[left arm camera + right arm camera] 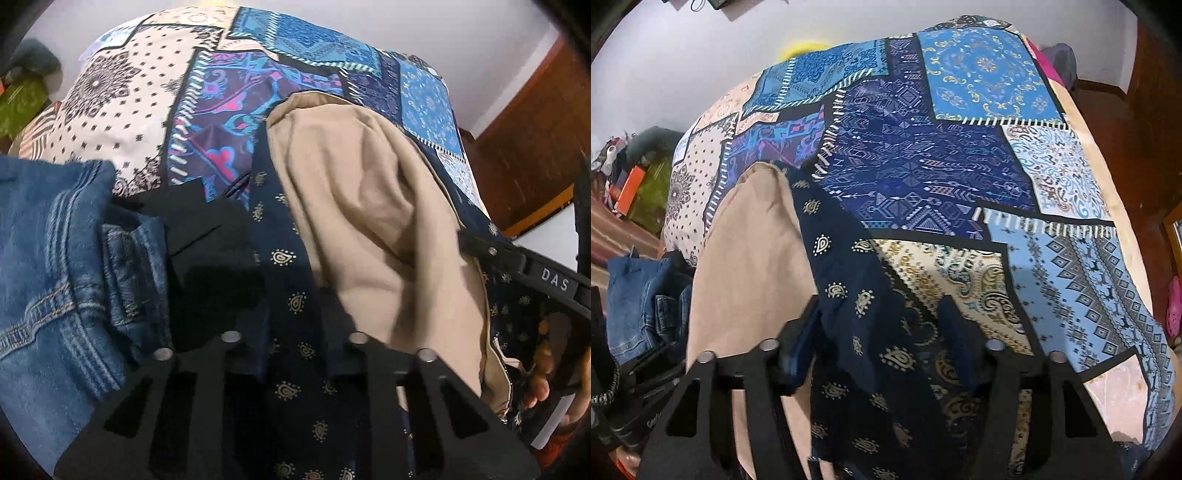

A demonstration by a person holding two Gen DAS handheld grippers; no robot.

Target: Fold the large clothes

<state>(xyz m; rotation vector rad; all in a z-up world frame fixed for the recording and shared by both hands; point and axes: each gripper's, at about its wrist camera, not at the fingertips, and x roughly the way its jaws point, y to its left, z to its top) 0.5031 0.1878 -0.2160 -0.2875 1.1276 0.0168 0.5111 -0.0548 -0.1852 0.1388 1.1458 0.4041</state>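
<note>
A navy garment with gold paisley print (291,306) (871,317) lies on a patchwork bedspread (147,110) (923,155), with its beige lining (369,206) (746,266) turned up. My left gripper (291,339) stands over the navy cloth with its jaws apart; the fingertips are lost in dark cloth. My right gripper (882,325) has its jaws apart, with a fold of navy cloth hanging between its blue-padded fingers (956,332). The right gripper also shows at the right edge of the left wrist view (535,280), with the person's hand.
Folded blue jeans (55,266) (646,299) lie at the left by the garment. A dark wooden door (535,147) and white wall stand behind the bed. Clutter with a green cloth (653,192) sits on the floor at far left.
</note>
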